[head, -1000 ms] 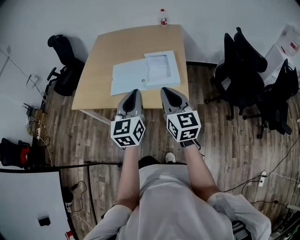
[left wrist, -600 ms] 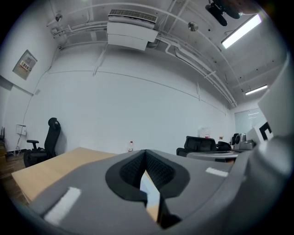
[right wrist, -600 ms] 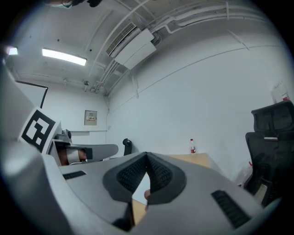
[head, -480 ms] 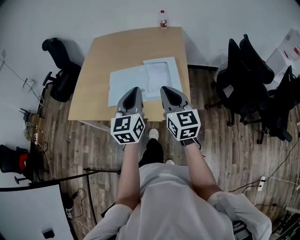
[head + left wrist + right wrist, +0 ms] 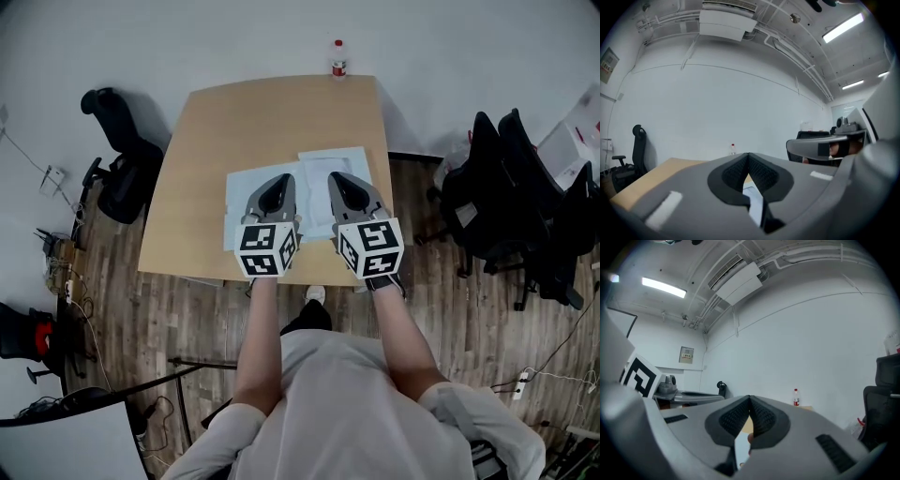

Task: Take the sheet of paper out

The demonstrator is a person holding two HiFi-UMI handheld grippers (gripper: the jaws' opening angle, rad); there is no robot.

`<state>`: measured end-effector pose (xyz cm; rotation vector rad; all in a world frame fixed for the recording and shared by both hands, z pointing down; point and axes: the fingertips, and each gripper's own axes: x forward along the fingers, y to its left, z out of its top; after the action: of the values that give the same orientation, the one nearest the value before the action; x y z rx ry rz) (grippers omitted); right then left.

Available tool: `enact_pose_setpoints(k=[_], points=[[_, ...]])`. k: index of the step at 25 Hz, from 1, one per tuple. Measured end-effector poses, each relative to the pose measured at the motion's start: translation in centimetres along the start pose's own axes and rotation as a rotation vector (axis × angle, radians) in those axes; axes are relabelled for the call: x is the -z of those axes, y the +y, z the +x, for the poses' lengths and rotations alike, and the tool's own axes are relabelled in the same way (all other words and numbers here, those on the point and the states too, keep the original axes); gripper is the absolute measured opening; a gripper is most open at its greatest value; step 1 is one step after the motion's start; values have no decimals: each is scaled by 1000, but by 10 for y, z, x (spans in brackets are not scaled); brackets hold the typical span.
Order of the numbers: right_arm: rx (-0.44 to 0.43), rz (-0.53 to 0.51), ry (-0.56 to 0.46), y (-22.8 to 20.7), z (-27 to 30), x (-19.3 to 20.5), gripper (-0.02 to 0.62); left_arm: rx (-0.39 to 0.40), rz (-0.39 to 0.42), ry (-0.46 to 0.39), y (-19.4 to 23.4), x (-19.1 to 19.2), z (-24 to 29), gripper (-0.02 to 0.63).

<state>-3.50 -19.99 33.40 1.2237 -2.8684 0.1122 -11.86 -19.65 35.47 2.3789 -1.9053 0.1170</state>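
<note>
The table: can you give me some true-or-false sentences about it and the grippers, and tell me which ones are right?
1. A bottle stands at the far edge of the table. True.
2. The left gripper has its jaws wide apart. False: they are together, with nothing held.
3. The blue folder lies on the table. True.
4. The right gripper grips the sheet of paper. False: its jaws are together and empty.

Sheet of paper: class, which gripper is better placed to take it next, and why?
Probably the right. The right gripper hangs over the white sheet, the left gripper over the blue folder. Both have shut jaws.
</note>
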Motion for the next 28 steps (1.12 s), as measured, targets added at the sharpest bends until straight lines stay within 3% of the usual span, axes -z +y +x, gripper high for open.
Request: enact_pose_setpoints(k=[5,13,28], points=[[17,-29,65,-17,43,18,11,45,5,37,15,17,43,9],[52,23,171,-50,88,66,11,45,-36,147,48,71,97,9],[61,97,338,-71,135,147,11,124,-193,369,69,179,147,12]])
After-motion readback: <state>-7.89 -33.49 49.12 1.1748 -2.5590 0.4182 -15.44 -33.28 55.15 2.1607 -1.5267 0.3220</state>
